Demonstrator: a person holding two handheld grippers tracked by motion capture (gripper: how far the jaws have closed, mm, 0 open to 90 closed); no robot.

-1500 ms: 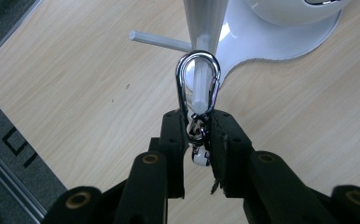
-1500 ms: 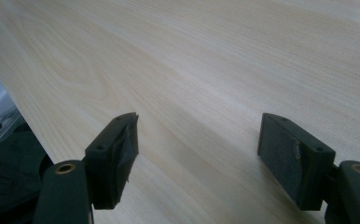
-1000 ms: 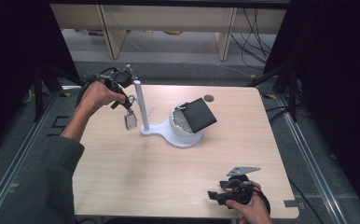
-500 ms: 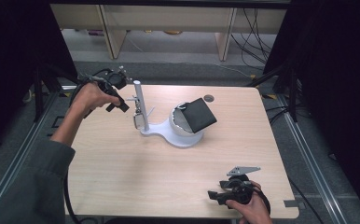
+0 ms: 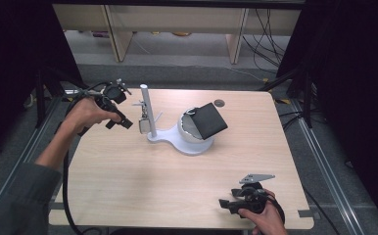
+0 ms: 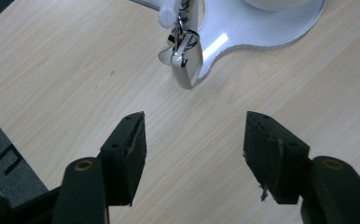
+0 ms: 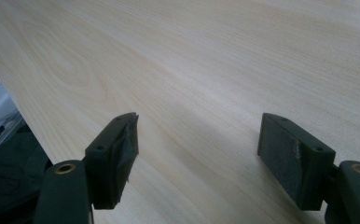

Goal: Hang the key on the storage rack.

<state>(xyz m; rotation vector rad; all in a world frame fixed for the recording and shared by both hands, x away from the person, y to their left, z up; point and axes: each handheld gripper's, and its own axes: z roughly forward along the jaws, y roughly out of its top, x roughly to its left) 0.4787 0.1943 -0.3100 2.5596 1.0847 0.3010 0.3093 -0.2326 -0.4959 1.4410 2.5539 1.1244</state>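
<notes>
Silver padlock (image 6: 186, 65) hangs on white stand (image 5: 148, 113); left claw (image 6: 194, 149), just opening, holds nothing.

A light wooden table (image 5: 128, 186) carries a white stand (image 5: 187, 143).

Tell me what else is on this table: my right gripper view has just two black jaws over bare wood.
Observer: In the high view a white stand sits mid-table, with an upright post and a round base carrying a tilted dark square plate.
Operator: Does anything hang on that post?
Observer: Yes, a small silver metal piece hangs from a clip on it, seen close in the left gripper view.
Operator: Is the other gripper holding it?
Observer: No. The left gripper has just been opening its jaws, nothing is between them, and the piece hangs ahead of them, apart.
</notes>
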